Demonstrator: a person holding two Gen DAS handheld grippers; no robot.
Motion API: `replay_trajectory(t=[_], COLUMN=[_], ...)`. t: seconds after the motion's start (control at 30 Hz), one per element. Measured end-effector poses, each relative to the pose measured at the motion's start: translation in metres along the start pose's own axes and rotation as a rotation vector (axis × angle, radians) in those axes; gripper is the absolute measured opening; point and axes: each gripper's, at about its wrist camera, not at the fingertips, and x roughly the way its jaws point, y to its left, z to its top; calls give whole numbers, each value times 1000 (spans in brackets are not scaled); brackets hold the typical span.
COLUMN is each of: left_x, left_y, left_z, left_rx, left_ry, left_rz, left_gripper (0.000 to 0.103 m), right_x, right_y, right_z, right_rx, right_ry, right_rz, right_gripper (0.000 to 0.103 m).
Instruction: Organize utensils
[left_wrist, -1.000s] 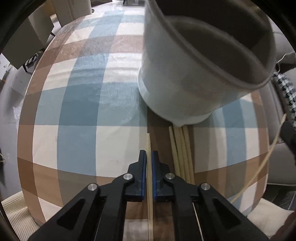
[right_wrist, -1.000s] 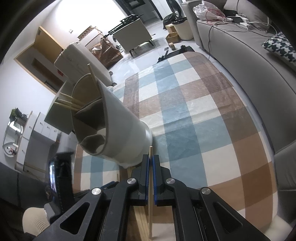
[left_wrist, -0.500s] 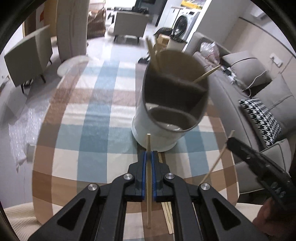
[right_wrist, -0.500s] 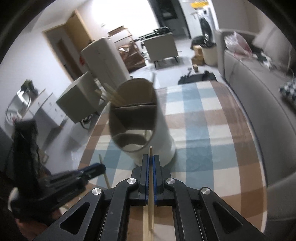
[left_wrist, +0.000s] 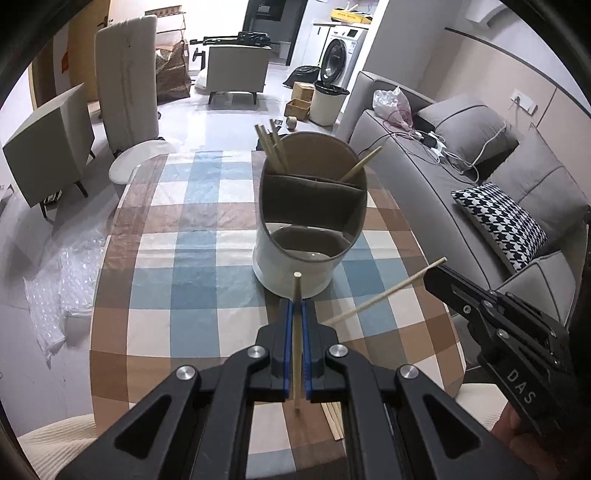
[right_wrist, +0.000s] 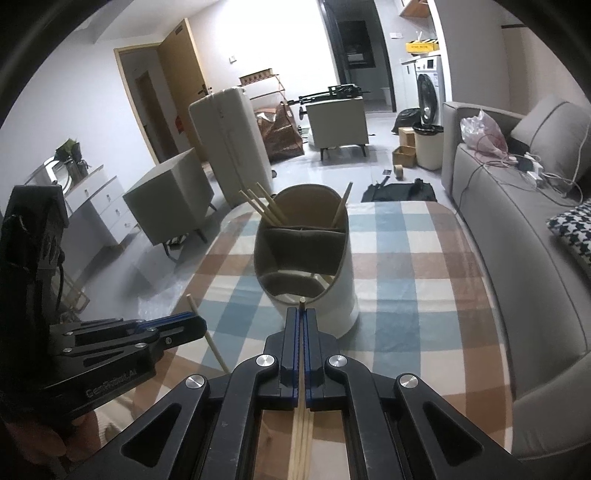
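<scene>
Both tongs (left_wrist: 295, 306) (right_wrist: 302, 314) clamp one chopstick (left_wrist: 296, 332) each.

The left gripper (left_wrist: 295, 314) has its jaws clamped on a single wooden chopstick (left_wrist: 296, 332), whose tip reaches toward the base of the white divided holder (left_wrist: 295, 266) standing on the checked counter (left_wrist: 177, 280). Several chopsticks (left_wrist: 271, 147) stand in the holder's far compartments. At right, the right gripper (left_wrist: 436, 278) grips a second chopstick (left_wrist: 384, 295), angled above the counter.
</scene>
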Motion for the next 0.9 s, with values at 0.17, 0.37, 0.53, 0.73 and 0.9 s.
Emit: replay_trajectory(t=[0.17, 0.37, 0.53, 0.73, 0.9], left_x=[-11, -16, -10, 4, 8], left_y=[-2, 10, 20, 36, 50], left_z=[3, 2, -1, -1, 6], left_rx=[16, 0, -17, -37, -47], left_ry=[-19, -27, -12, 13, 10], left_rz=[0, -8, -28, -35, -47], left_gripper=[0, 0, 0, 0, 0], right_x=[-4, -2, 18, 64, 103], right_y=[0, -11, -52, -78, -62], right_z=[-3, -12, -27, -46, -61], right_rx=[0, 52, 241, 334, 351], right_ry=[3, 39, 162, 335, 414], right_rz=[-3, 7, -7, 15, 55], right_gripper=[0, 0, 3, 17, 23])
